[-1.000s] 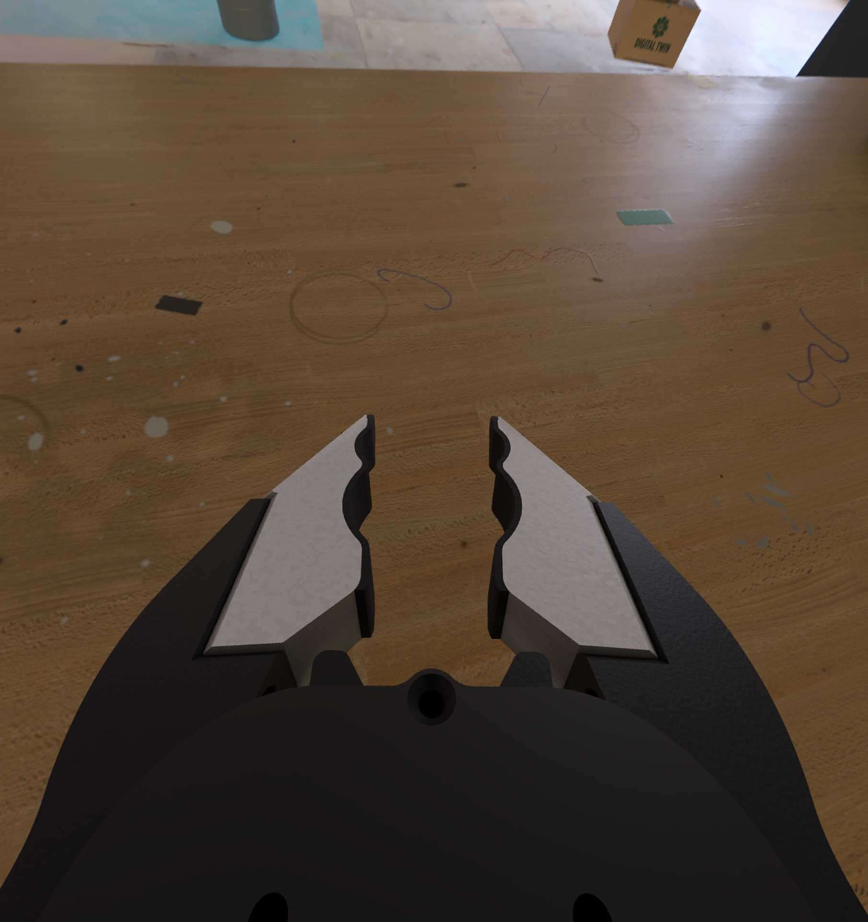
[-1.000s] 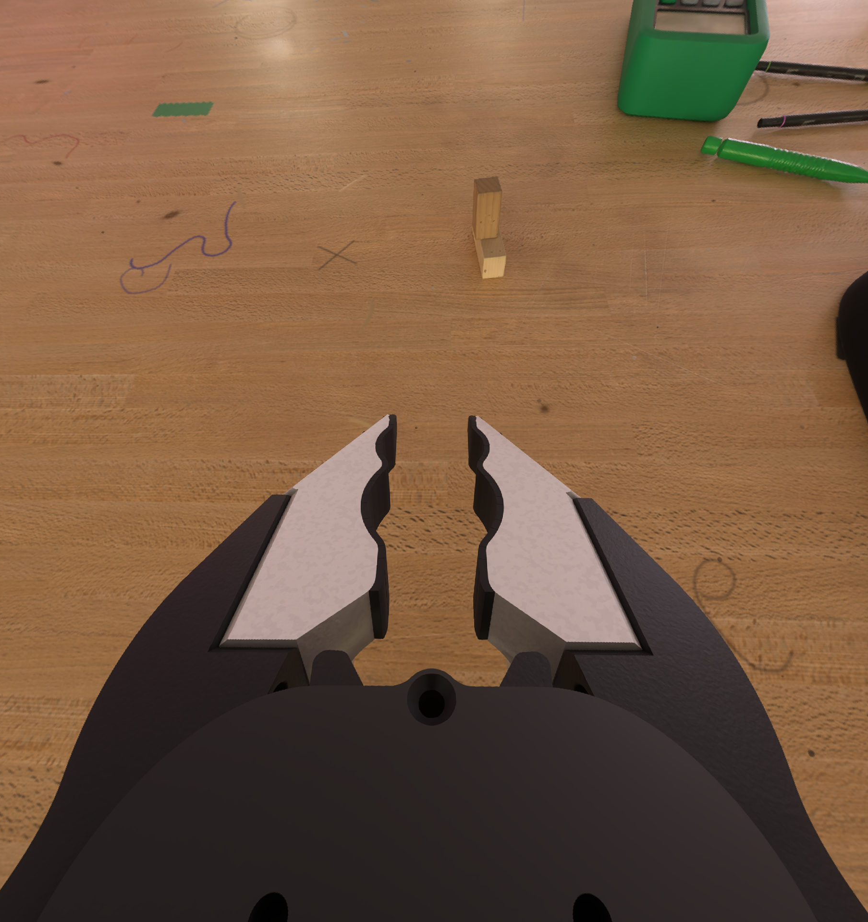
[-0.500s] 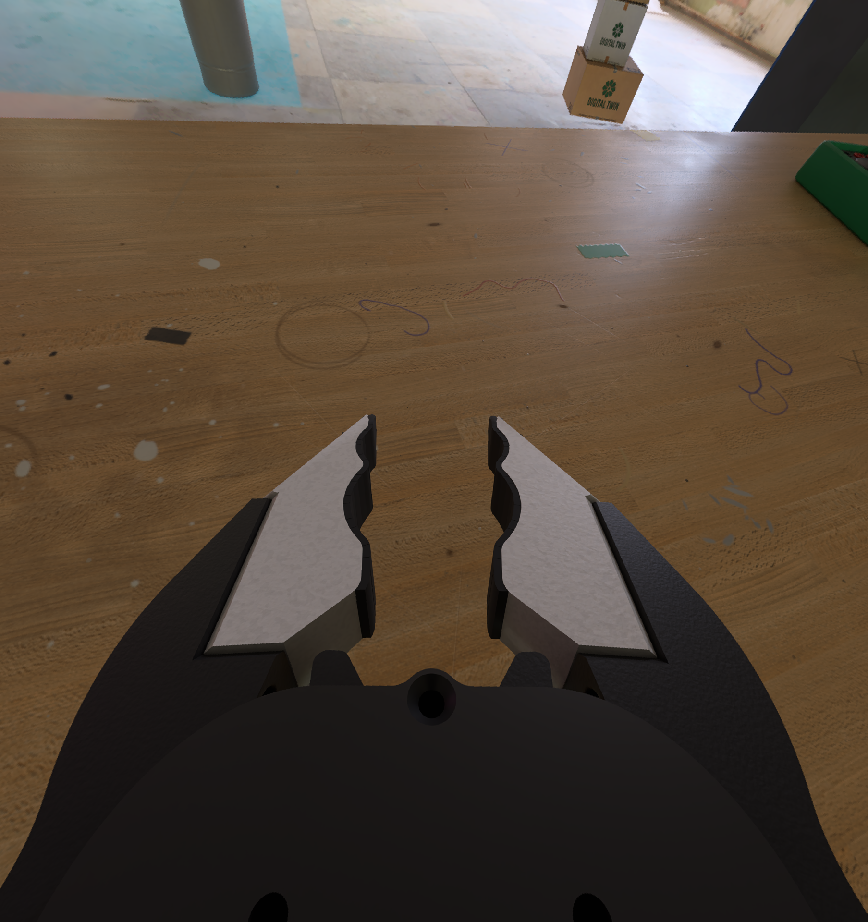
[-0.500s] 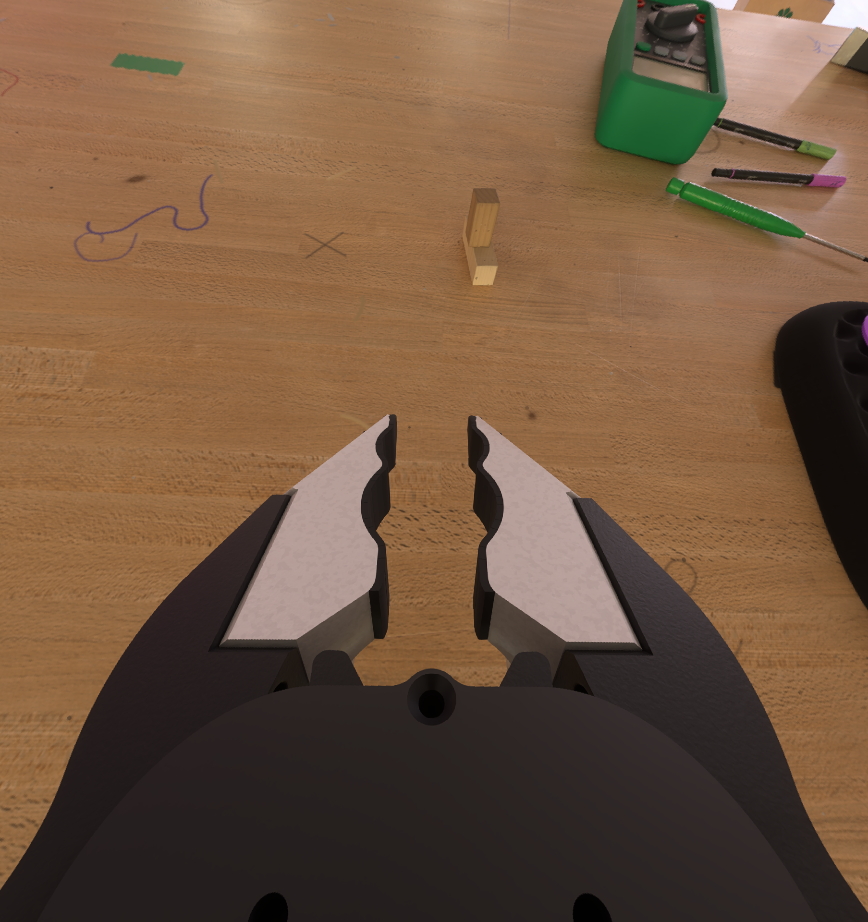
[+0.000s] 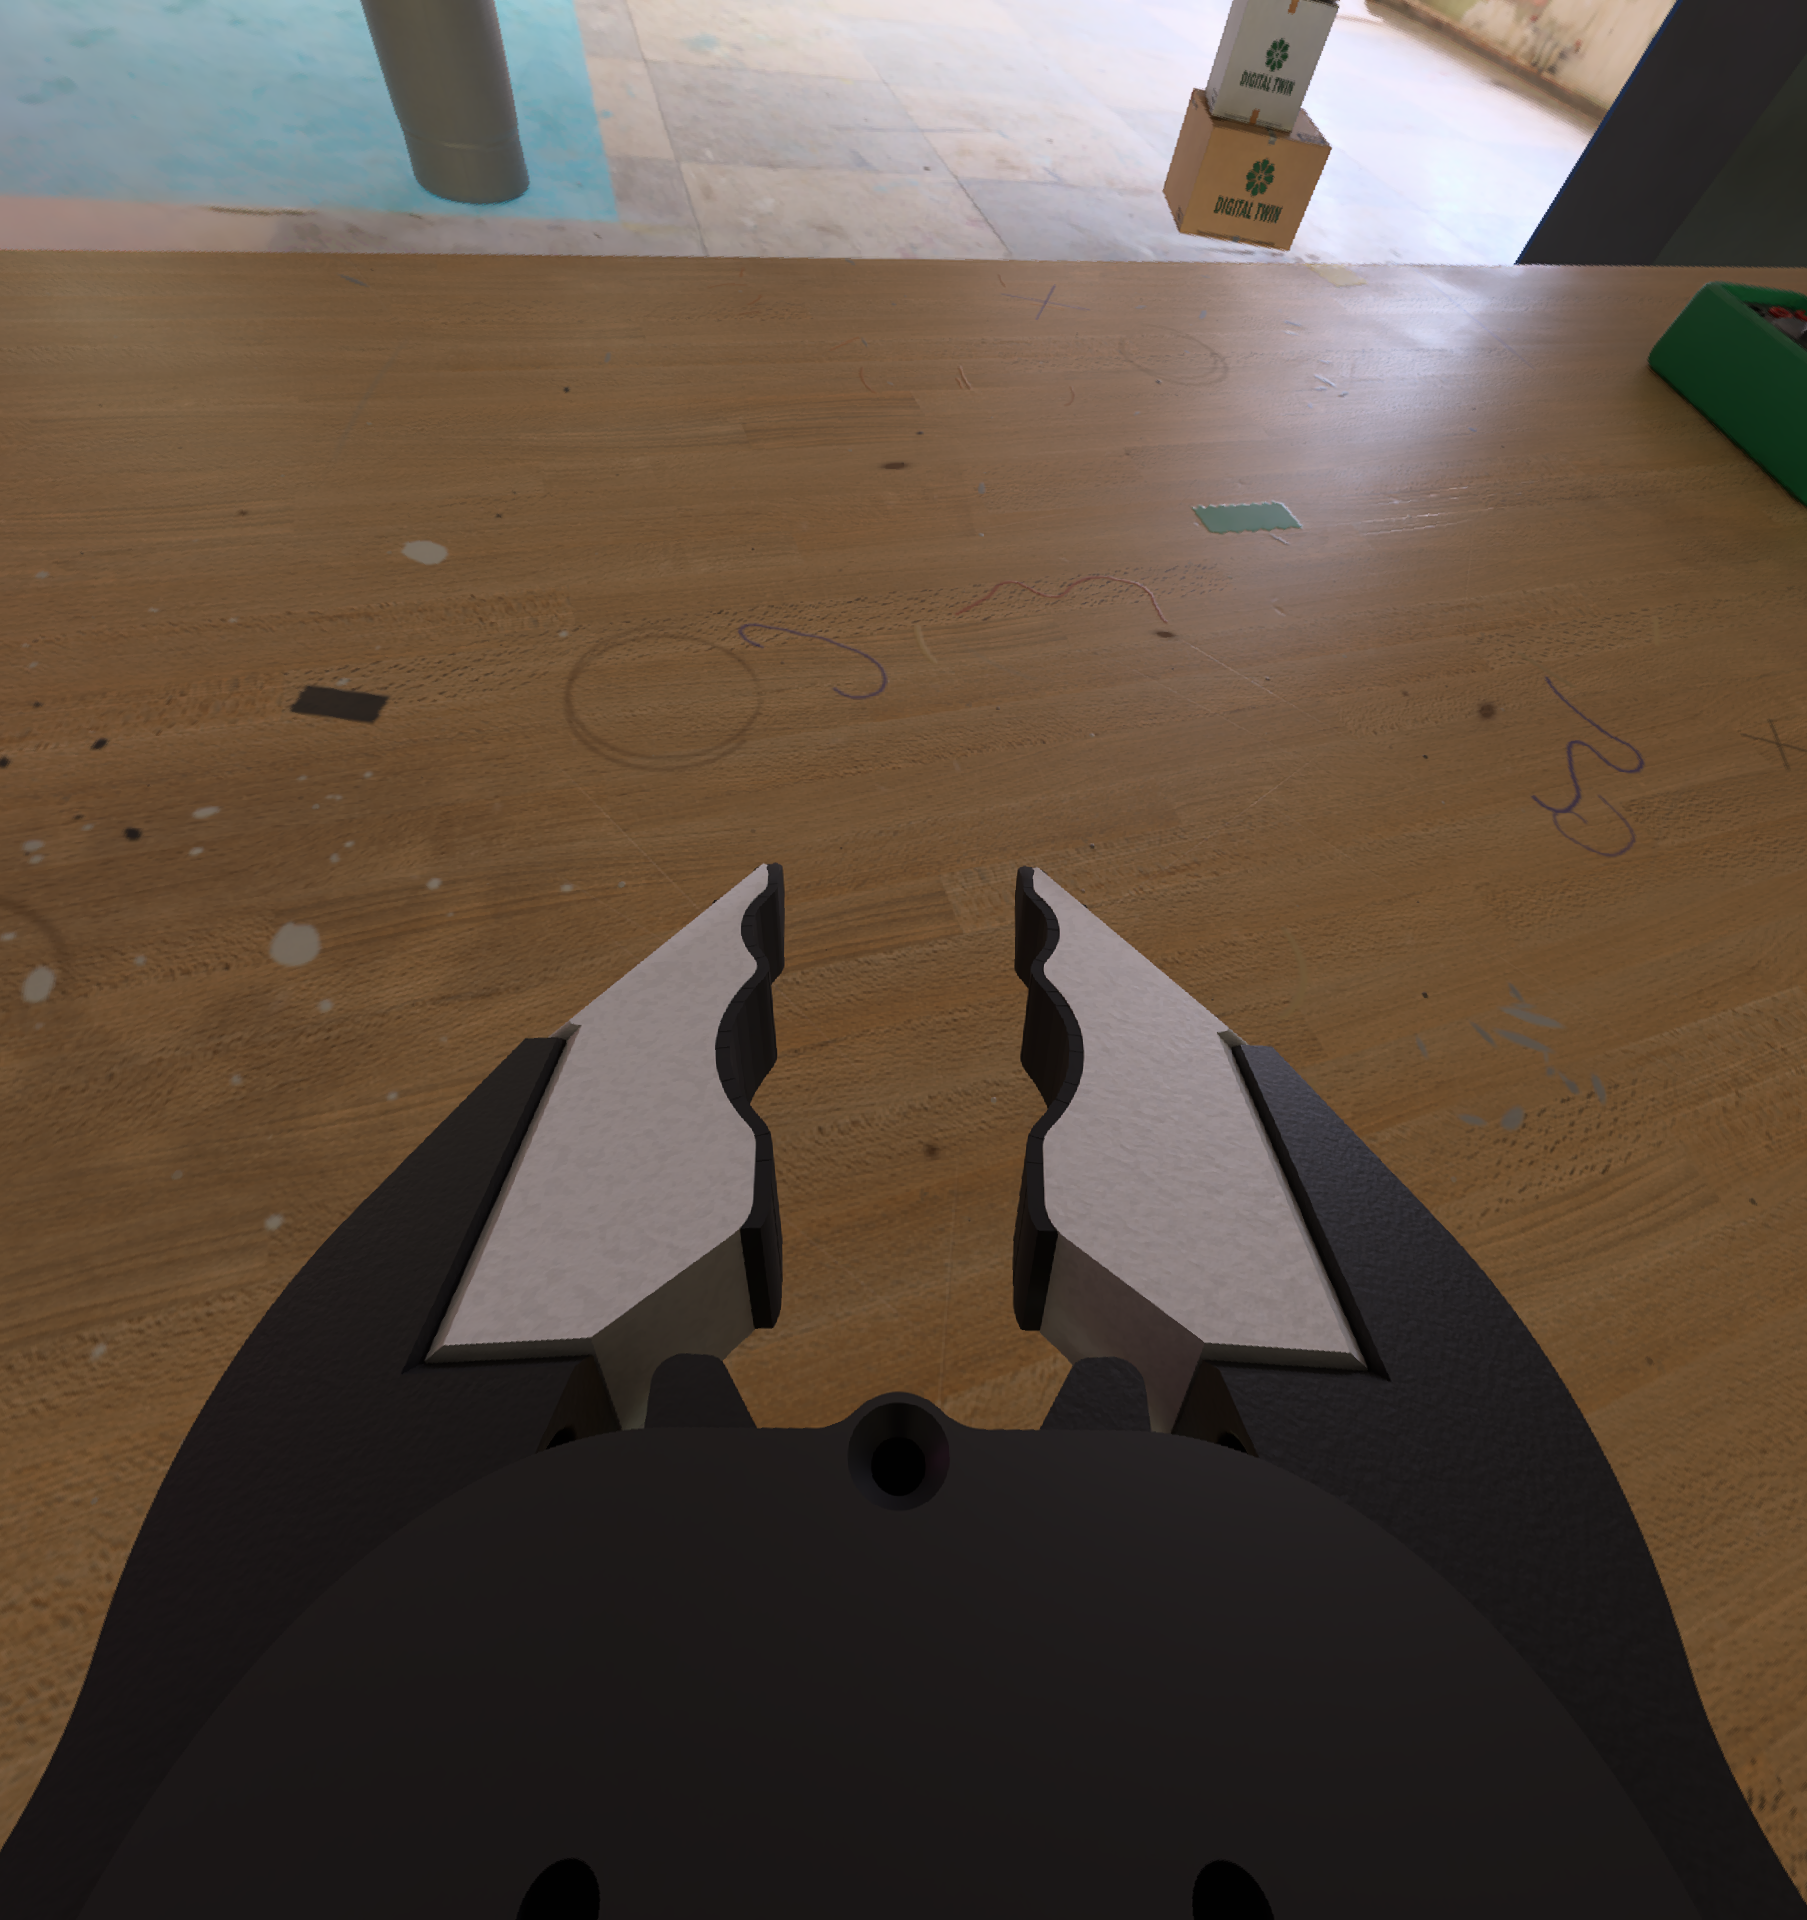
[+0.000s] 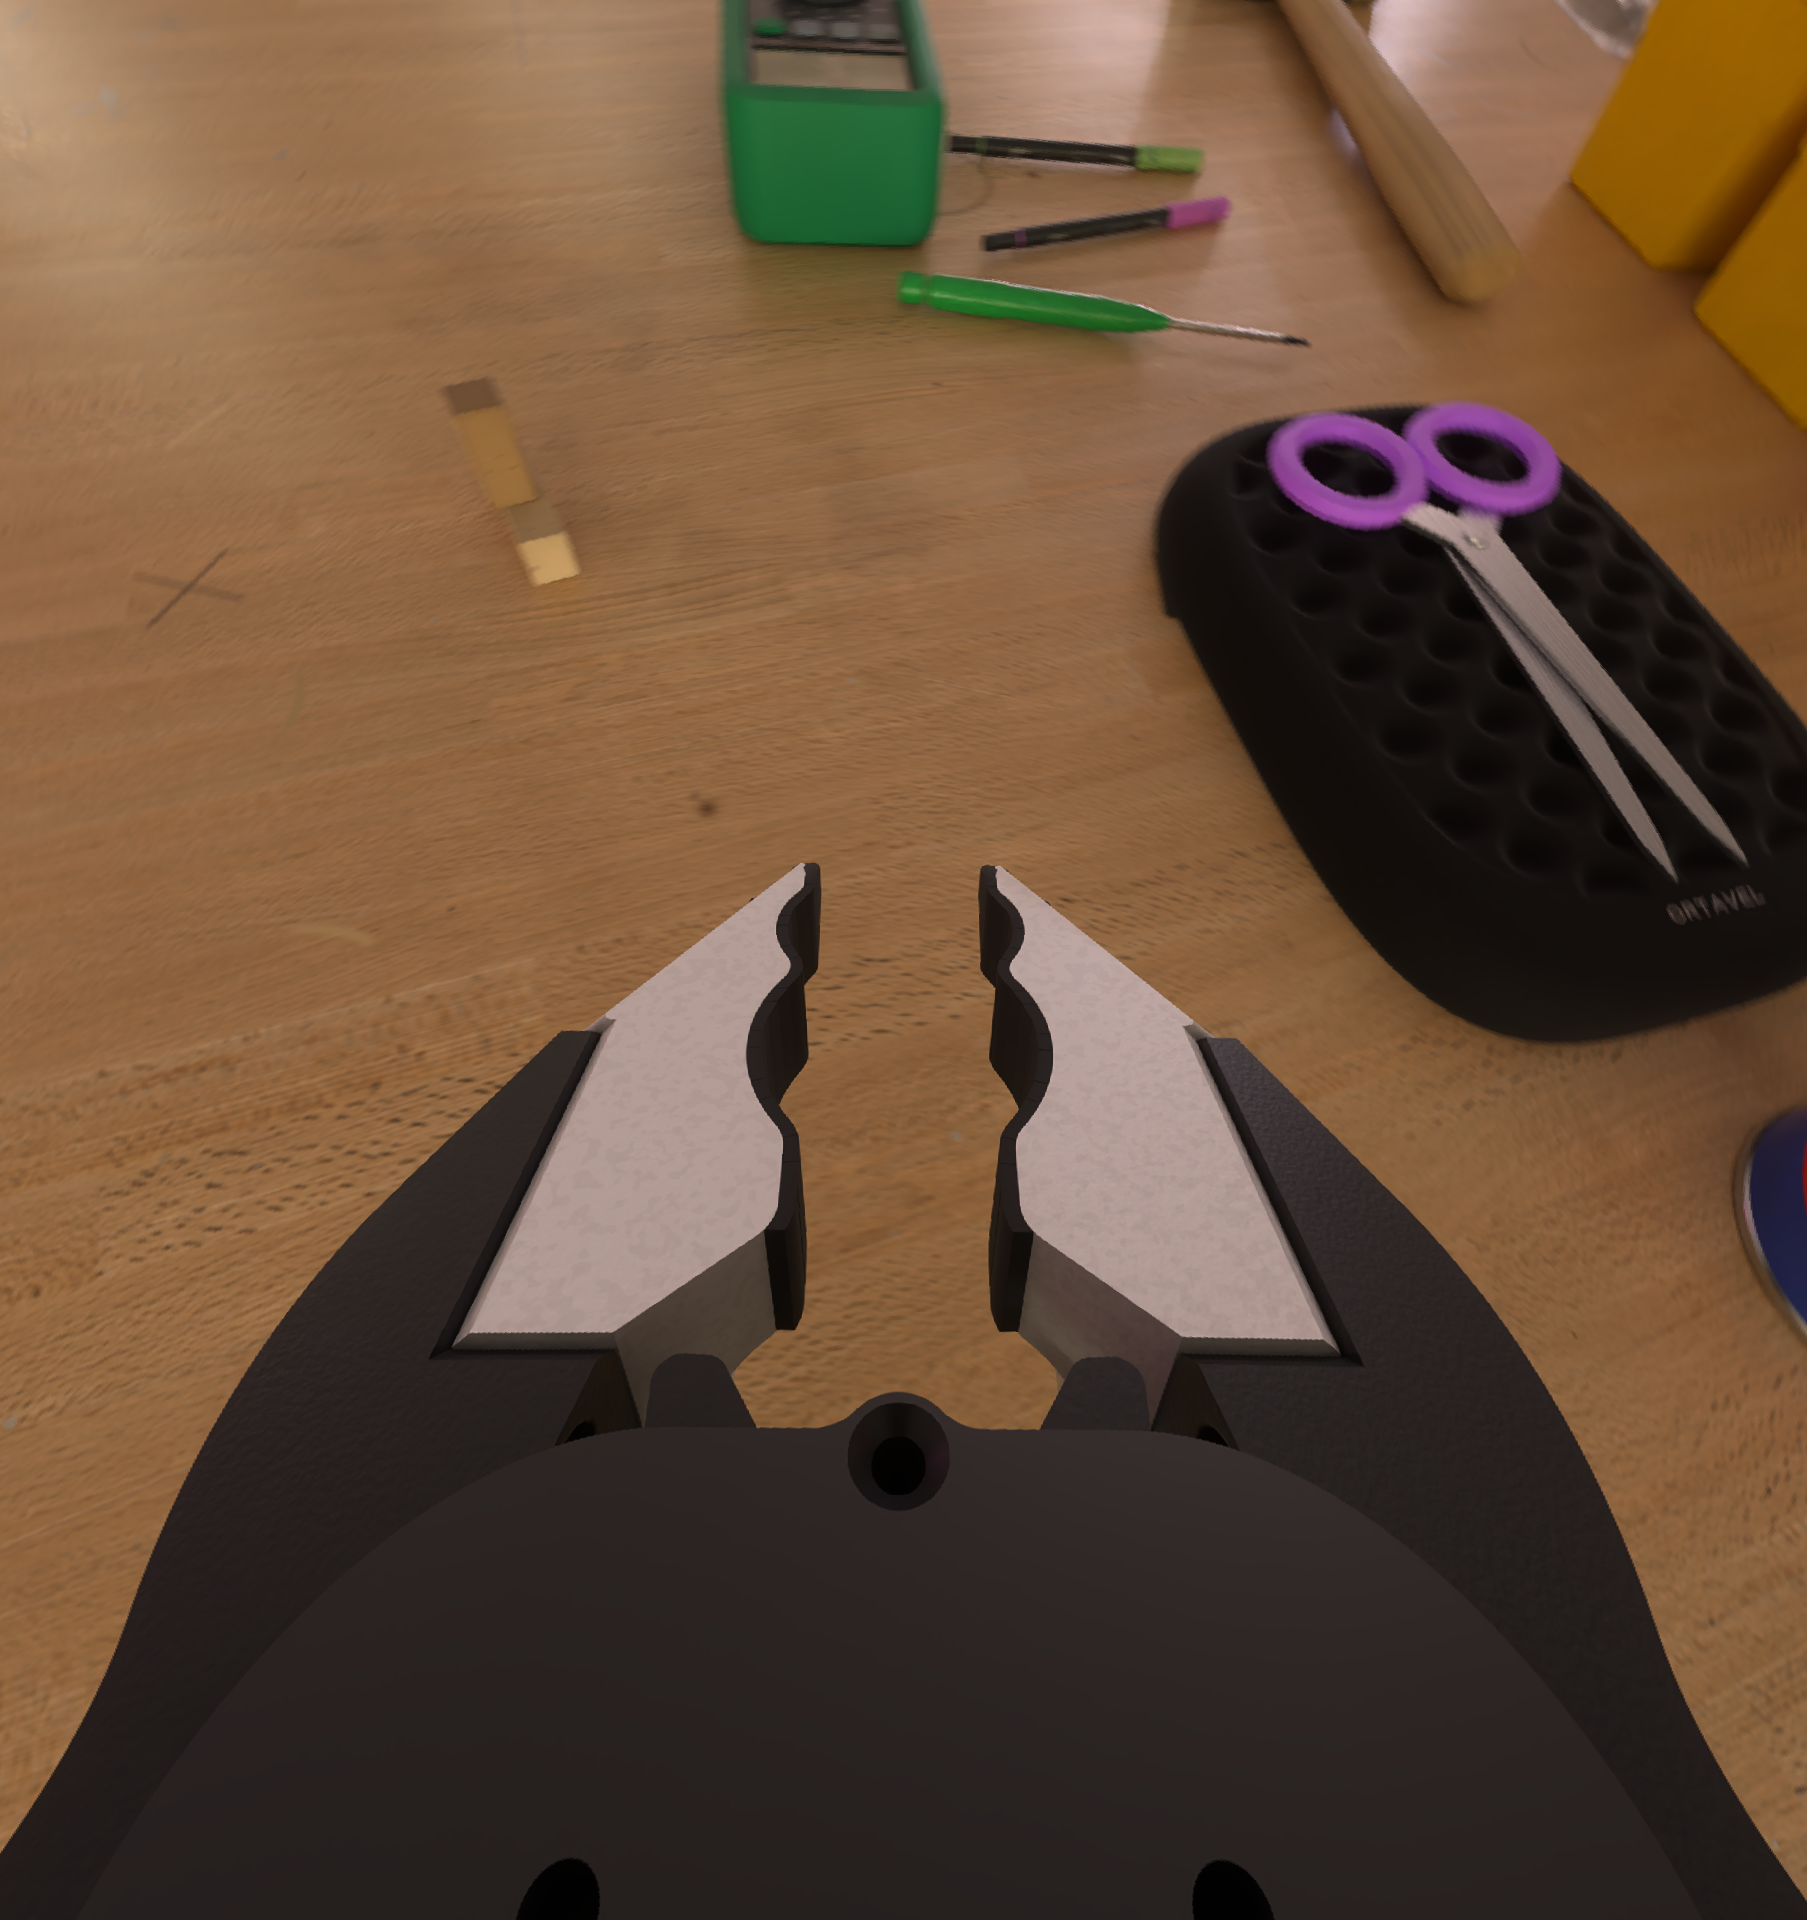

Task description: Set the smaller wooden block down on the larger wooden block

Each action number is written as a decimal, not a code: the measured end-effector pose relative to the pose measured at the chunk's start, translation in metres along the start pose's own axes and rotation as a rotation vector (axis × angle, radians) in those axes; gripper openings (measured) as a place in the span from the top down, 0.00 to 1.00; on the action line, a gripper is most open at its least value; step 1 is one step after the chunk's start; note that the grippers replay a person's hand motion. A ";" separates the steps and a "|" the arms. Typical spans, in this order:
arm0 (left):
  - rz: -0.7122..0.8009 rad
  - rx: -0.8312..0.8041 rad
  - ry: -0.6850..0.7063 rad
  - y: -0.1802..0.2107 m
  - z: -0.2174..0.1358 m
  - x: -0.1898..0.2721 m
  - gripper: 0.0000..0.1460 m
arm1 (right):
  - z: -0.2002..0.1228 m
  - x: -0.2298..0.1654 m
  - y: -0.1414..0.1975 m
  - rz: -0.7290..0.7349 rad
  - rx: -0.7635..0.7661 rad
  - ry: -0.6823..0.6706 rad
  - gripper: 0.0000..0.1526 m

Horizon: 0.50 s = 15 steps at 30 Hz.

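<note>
I am lining up my right gripper, jaws parted and empty, on the smaller wooden block, which is lying touching the near end of the larger wooden block toward the far left of the surface. I should swing left, square up and close gently. My left gripper, jaws likewise parted, is idling over bare wood.

You see the smaller wooden block lying on the desk, touching the larger wooden block's near end, far left.
</note>
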<state>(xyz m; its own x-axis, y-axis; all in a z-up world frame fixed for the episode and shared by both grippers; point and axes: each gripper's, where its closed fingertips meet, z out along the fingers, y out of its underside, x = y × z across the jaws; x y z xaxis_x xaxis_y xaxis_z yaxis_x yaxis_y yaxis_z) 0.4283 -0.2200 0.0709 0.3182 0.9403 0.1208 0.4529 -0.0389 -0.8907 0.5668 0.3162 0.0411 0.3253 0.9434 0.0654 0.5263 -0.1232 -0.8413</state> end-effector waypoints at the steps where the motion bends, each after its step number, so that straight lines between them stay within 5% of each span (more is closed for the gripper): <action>1: -0.002 -0.001 0.000 0.000 0.000 0.000 0.70 | -0.001 0.009 0.001 0.043 0.003 -0.002 0.80; 5: 0.006 -0.014 -0.001 0.002 0.002 0.000 0.70 | -0.003 0.023 0.002 0.138 0.019 -0.032 0.80; 15: 0.001 -0.018 -0.001 0.002 0.002 0.000 0.70 | -0.001 0.009 0.002 0.066 0.011 -0.048 0.81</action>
<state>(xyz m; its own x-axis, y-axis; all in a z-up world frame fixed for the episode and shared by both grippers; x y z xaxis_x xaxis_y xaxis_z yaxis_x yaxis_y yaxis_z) 0.4276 -0.2194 0.0681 0.3184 0.9404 0.1194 0.4672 -0.0461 -0.8829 0.5714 0.3244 0.0405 0.3211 0.9469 -0.0157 0.4961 -0.1823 -0.8489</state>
